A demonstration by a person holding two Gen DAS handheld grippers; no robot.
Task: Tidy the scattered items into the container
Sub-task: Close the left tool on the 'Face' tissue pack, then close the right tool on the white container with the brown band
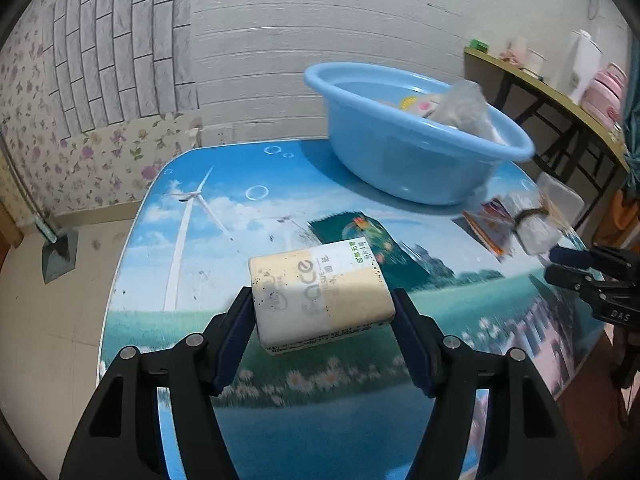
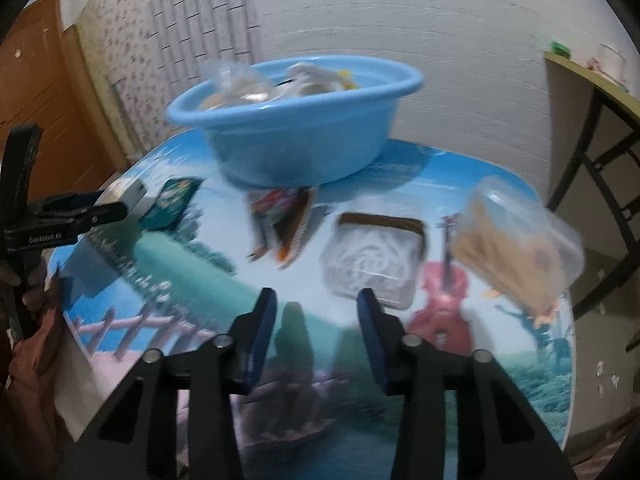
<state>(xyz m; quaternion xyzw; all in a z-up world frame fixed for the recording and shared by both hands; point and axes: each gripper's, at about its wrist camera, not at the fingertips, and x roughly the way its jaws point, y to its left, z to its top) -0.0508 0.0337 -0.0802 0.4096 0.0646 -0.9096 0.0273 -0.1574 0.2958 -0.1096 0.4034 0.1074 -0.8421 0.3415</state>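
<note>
**Tissue pack gripped, basin waiting at the back**

While the left wrist view is looking down its fingers, the left gripper (image 1: 323,300) is pinching a tissue pack (image 1: 320,290) by its two short ends, holding it above the printed table (image 1: 208,216). A green packet (image 1: 362,236) is lying flat just behind it. Further back, the blue basin (image 1: 412,152) is sitting on the table near the white wall, already holding a clear bag and other small things too blurred to name. A side table (image 1: 560,96) is standing at the right.

From the right wrist view, the right gripper (image 2: 317,312) is hovering spread apart with nothing between its jaws. Just beyond it a clear box (image 2: 374,264) of white pieces is resting on the table, a clear tub (image 2: 516,244) of tan sticks beside it, and a colourful packet (image 2: 282,216) is lying in front of the basin.
</note>
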